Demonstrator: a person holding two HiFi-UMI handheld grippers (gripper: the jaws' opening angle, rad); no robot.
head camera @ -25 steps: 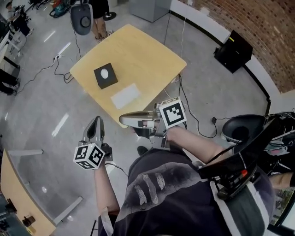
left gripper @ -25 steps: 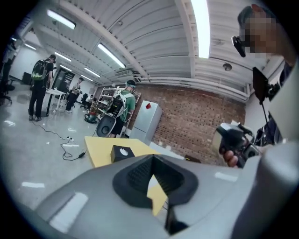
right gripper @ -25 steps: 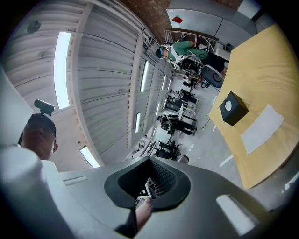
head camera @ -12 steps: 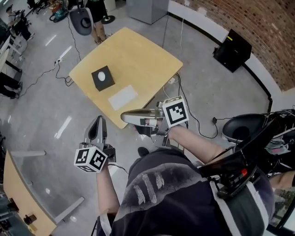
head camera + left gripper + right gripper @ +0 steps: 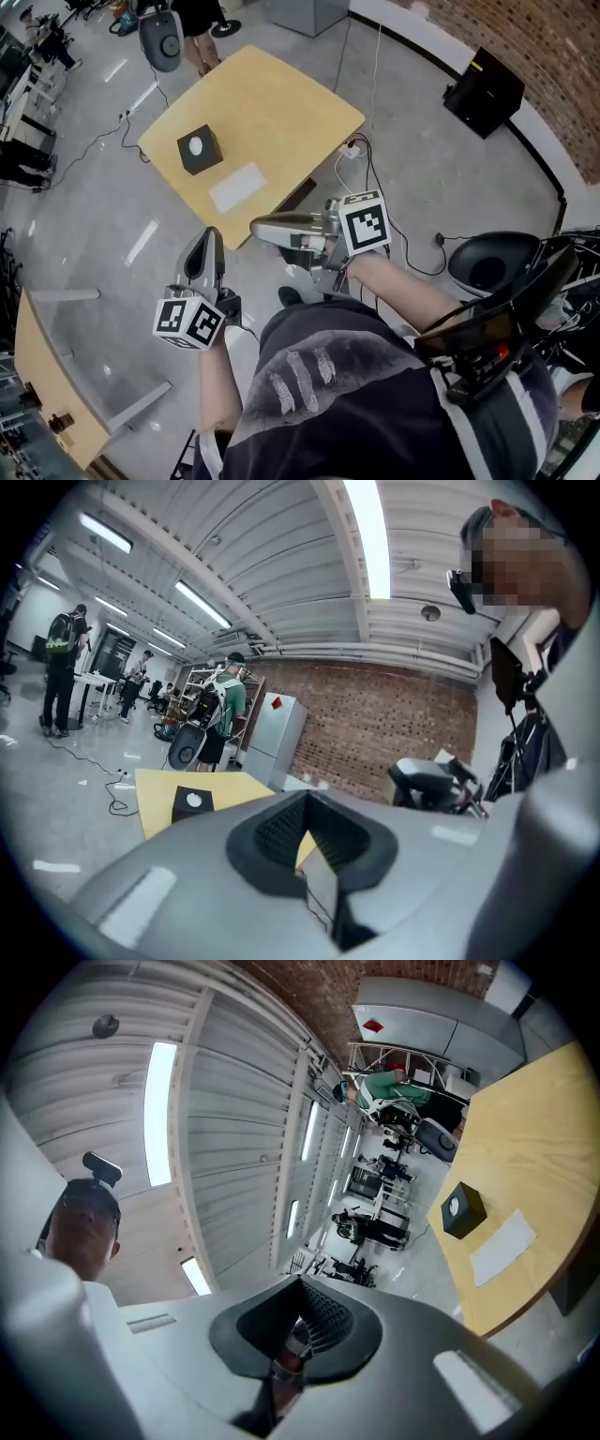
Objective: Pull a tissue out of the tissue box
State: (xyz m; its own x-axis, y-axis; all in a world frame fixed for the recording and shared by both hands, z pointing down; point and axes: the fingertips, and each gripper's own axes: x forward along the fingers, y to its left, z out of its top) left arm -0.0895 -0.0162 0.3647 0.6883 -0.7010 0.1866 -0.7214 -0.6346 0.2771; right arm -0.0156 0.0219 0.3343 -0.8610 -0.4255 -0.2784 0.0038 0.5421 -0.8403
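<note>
The black tissue box with a white tuft in its top stands on the yellow table. A flat white sheet lies beside it. Both grippers hang over the floor, short of the table's near edge. My left gripper points toward the table with its jaws together and nothing in them. My right gripper points left, shut and empty. The left gripper view shows the box far beyond the left gripper. In the right gripper view the box and sheet sit far off, past the right gripper.
A black case stands by the brick wall. Cables run over the floor near the table's right corner. A black chair seat is at my right, another chair and a standing person beyond the table.
Both grippers have come closer to the table's near edge, the left one also a little higher. Their jaws stay together. The box and sheet lie as before.
</note>
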